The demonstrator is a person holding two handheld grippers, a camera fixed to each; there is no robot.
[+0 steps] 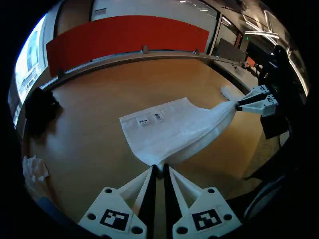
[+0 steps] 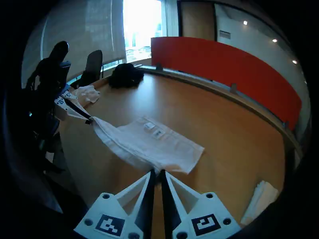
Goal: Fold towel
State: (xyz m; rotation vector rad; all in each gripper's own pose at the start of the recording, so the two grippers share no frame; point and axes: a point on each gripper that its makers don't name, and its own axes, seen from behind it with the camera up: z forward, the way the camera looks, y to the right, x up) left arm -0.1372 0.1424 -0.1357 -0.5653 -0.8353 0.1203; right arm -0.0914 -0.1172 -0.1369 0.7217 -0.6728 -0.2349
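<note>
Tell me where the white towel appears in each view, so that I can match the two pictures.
Left gripper view: the towel is in the middle, running from the left gripper at the bottom to the right side.
Right gripper view: the towel is central, running from the right gripper at the bottom to the left side.
Shared landmark: the red partition, top in the first, upper right in the second.

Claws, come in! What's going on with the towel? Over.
Left claw shut on towel corner. Right claw shut on next corner. Near edge lifted, rest flat on table. Black bag far off, not blocking.
</note>
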